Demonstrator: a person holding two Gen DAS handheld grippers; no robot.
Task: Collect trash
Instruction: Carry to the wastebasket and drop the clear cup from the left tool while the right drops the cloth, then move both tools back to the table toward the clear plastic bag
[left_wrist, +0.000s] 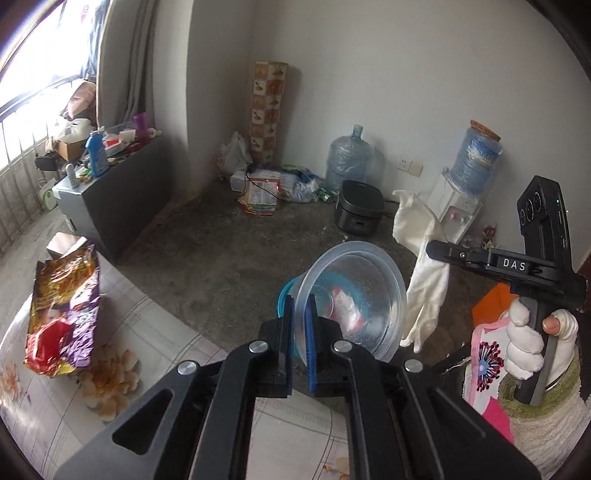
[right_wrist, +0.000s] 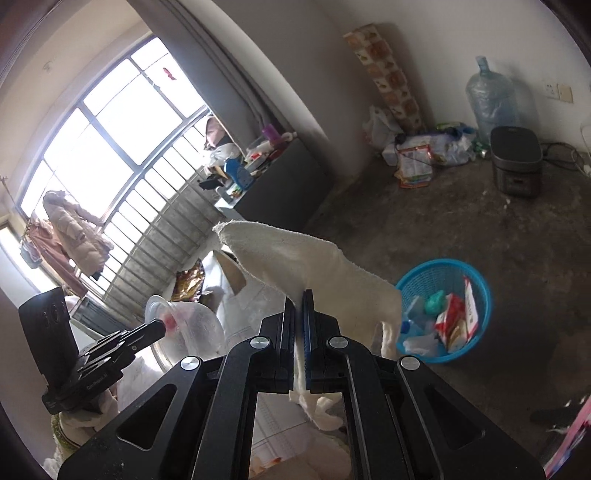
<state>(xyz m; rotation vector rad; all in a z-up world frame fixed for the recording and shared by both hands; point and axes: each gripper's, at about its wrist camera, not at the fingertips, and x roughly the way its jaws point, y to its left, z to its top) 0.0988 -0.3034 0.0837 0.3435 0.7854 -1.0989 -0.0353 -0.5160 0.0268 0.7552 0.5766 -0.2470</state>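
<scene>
My left gripper (left_wrist: 300, 301) is shut on the rim of a clear plastic bowl (left_wrist: 354, 295), held in the air above the floor; the bowl also shows in the right wrist view (right_wrist: 192, 325). My right gripper (right_wrist: 299, 295) is shut on a white cloth glove (right_wrist: 295, 254), which hangs from it; the glove also shows in the left wrist view (left_wrist: 421, 266). A blue trash basket (right_wrist: 476, 291) with wrappers inside stands on the floor to the right, below the glove. A crumpled snack bag (left_wrist: 62, 306) lies on the table at the left.
A floral tablecloth (left_wrist: 155, 332) covers the table beneath the grippers. A grey cabinet (left_wrist: 110, 199) with clutter stands by the window. A black cooker (left_wrist: 360, 206), water jugs (left_wrist: 349, 158) and loose bags (left_wrist: 266, 188) sit along the far wall. The concrete floor (left_wrist: 229, 258) lies between.
</scene>
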